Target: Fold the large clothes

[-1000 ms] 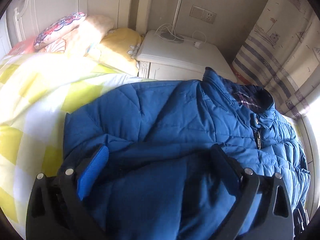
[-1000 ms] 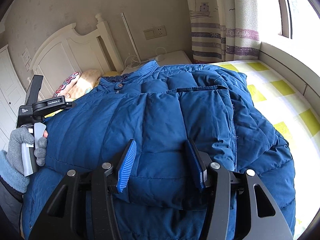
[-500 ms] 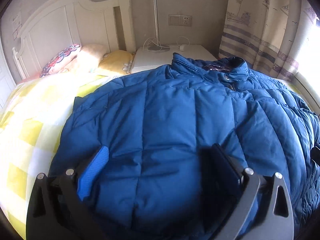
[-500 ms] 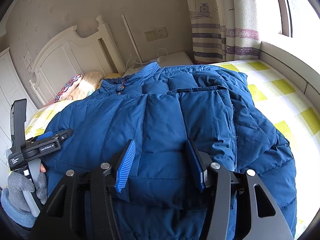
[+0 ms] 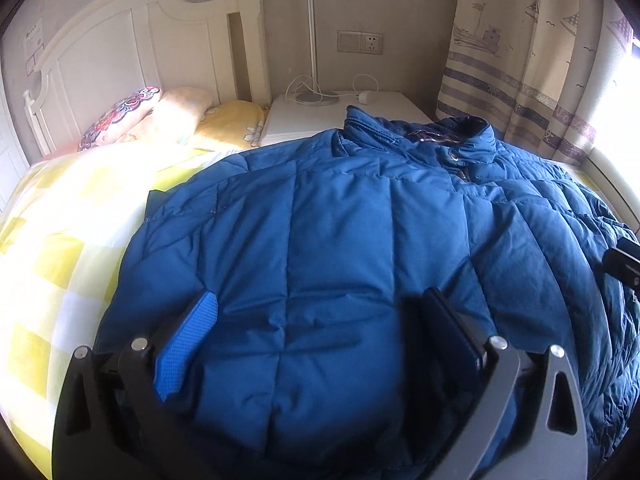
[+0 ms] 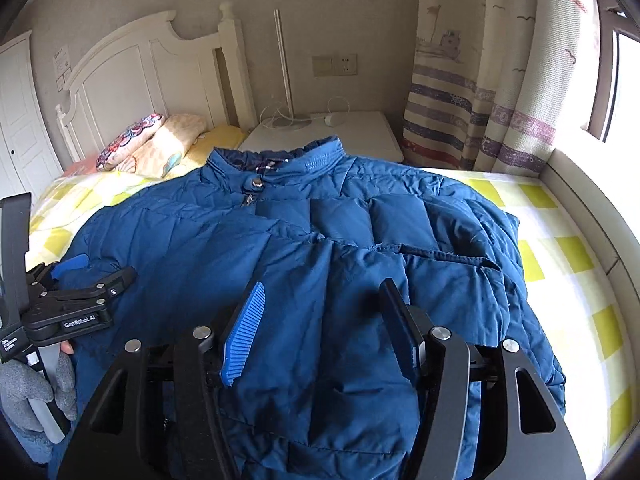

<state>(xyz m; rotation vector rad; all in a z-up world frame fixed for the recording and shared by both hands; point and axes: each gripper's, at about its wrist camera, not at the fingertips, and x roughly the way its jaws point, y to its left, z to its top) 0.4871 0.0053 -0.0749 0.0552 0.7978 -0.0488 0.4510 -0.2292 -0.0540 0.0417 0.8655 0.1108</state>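
A blue quilted puffer jacket [image 5: 340, 240] lies spread on the bed, collar toward the headboard, with one side panel folded over its front [image 6: 400, 280]. My left gripper [image 5: 320, 320] hovers low over the jacket's near part, open wide, with fabric bulging below and between its fingers. In the right wrist view the left gripper [image 6: 98, 270] sits at the jacket's left edge, held by a grey-gloved hand [image 6: 36, 392]. My right gripper [image 6: 320, 312] is over the folded panel; its jaws are opening, the fabric lies between them, and the pads do not press it.
The bed has a yellow and white checked sheet [image 6: 560, 280] and pillows [image 5: 160, 116] by the white headboard [image 5: 132, 52]. A white nightstand [image 5: 320, 116] with a lamp base and cables stands behind the collar. Striped curtains [image 6: 460, 112] and a window ledge run along the right.
The left gripper swung down to the jacket's near left edge, and the jacket now lies flat under it. The right gripper drew back a little and its jaws widened.
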